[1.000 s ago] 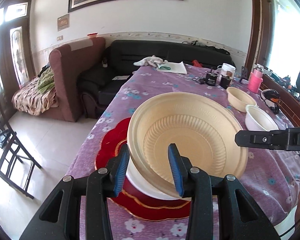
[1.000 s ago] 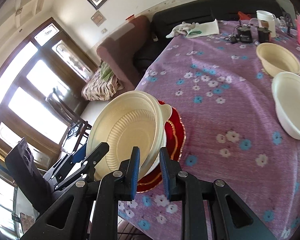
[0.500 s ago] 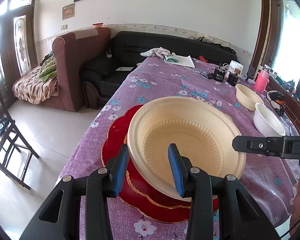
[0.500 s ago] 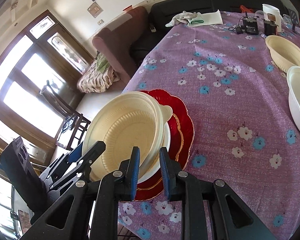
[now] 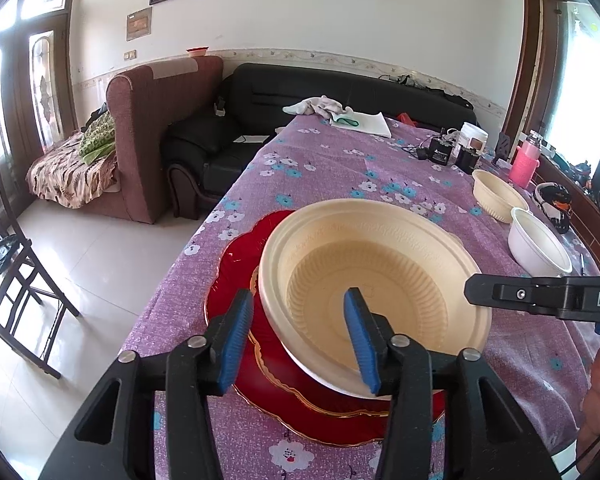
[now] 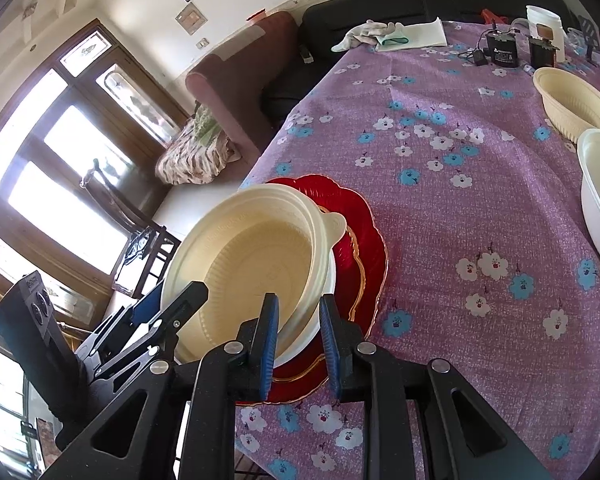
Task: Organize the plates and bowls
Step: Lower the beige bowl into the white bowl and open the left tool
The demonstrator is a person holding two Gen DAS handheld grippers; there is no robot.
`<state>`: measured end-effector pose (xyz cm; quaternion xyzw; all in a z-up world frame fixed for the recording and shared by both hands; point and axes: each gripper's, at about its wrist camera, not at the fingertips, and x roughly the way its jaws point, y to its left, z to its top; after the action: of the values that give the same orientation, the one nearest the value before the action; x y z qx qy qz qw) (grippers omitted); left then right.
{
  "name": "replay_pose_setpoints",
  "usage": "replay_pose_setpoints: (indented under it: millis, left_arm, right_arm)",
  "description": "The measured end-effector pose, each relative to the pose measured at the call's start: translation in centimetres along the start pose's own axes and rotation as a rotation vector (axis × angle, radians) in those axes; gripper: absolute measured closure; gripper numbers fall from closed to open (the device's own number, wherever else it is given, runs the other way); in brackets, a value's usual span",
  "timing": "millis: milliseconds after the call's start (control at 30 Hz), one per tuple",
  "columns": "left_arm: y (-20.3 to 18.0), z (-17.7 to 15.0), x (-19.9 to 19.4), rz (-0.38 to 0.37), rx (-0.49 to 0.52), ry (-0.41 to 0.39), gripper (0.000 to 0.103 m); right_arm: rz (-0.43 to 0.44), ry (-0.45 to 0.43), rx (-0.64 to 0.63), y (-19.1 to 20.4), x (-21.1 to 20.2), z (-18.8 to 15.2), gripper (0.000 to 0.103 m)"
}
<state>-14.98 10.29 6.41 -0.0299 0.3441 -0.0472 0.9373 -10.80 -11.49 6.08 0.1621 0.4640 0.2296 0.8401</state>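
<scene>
Rim-grips on both sides: the left claw (image 5: 298,336) and right claw (image 6: 298,344) each straddle the cream plate's (image 5: 380,280) edge, though whether they pinch I cannot tell. Beneath sits a white dish (image 6: 324,320) on red plates (image 5: 236,264), probably stacking; bowls (image 6: 576,100) wait beyond, rightward, on the desk (image 6: 440,208).

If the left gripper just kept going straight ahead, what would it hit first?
Most likely the big cream bowl itself: the left gripper already straddles its near rim, one finger inside and one outside. Pushing on would shove that wall.
</scene>
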Motion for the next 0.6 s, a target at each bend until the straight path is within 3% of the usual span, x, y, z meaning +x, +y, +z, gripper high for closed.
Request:
replay_pose_setpoints:
  millis: [400, 600]
  left_arm:
    - [-0.5, 0.7, -2.4, -0.006, -0.006, -0.082, 0.047]
    - [-3.9, 0.6, -4.4, -0.077, 0.057, -0.146, 0.041]
  right_arm:
    - [0.014, -0.079, 0.012, -1.1, -3.1, -0.5, 0.074]
    - [-0.039, -0.179, 0.031, -3.1, -6.7, -1.5, 0.074]
